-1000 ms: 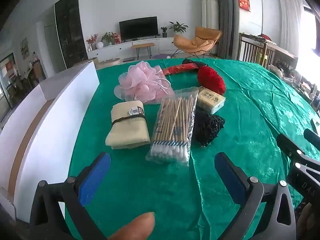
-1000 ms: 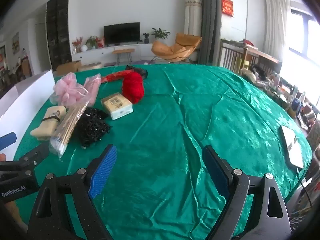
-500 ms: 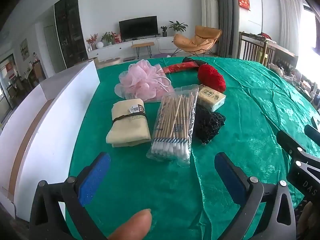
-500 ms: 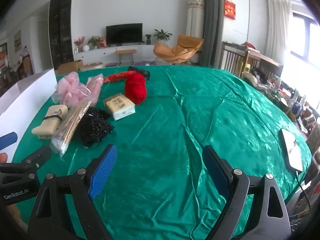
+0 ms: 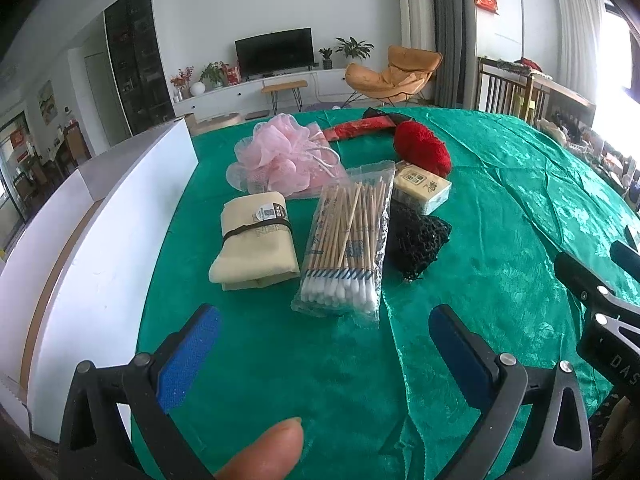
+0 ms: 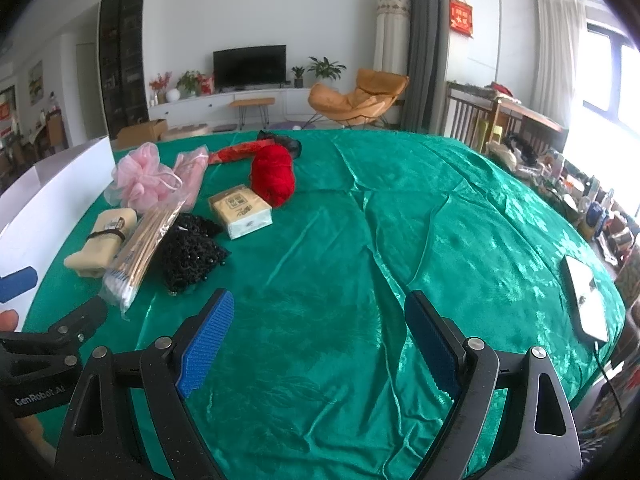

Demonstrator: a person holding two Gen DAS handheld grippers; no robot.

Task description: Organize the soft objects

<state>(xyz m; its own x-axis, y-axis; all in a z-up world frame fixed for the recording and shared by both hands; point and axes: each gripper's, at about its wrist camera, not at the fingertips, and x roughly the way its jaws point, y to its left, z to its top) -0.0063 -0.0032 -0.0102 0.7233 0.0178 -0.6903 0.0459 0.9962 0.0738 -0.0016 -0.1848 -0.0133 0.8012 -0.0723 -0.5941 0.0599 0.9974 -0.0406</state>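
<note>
nothing was sorted yet: soft items (image 5: pixel 256 248) lay clustered on the bench (image 5: pixel 500 208); both grippers' fingers (image 5: pixel 188 356) released, empty.

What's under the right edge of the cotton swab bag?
The cotton swab bag overlaps the black mesh bundle, hiding that bundle's left side. Whether anything else lies beneath cannot be seen.

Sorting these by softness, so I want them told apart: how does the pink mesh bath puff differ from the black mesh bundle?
The pink mesh bath puff is pale, fluffy and rounded, with a white cord loop; the black mesh bundle is dark, flatter and cordless. The puff lies at the far end of the cotton swab pack, the bundle along its right side. Both are crumpled netting lying on the green tablecloth.
</note>
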